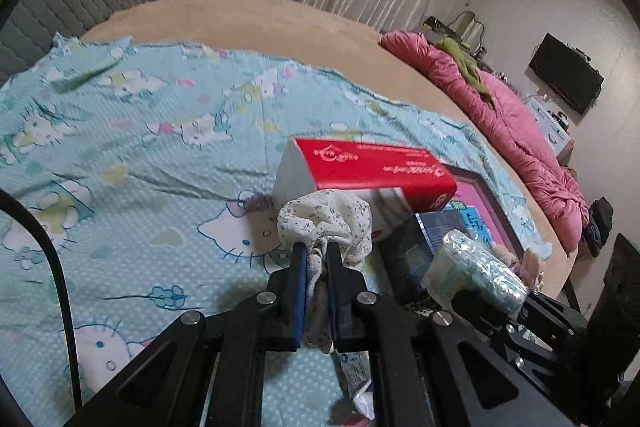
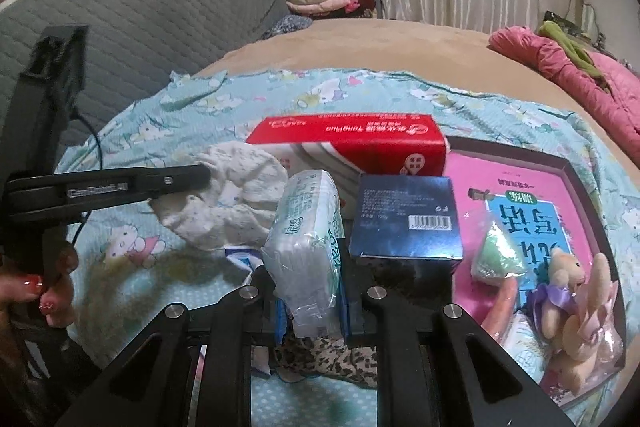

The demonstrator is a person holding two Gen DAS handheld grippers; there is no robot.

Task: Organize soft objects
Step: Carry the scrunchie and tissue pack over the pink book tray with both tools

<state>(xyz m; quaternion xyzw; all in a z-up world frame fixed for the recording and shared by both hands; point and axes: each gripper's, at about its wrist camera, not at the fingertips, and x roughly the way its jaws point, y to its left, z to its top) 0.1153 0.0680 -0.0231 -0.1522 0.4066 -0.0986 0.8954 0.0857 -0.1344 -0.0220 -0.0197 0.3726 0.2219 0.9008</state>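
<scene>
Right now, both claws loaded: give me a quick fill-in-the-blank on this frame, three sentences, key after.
1. The left claw is shut on a white ____ scrunchie.
2. The right claw is shut on a plastic-wrapped tissue pack, just left of the dark ____ box.
3. Behind both lies a long ____ tissue box.

Missing: floral; blue; red

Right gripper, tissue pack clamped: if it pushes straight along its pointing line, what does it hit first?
Most likely the red tissue box, straight past the tissue pack held by the right gripper. The dark blue box sits just right of that line and might get clipped; depth is unclear.
</scene>
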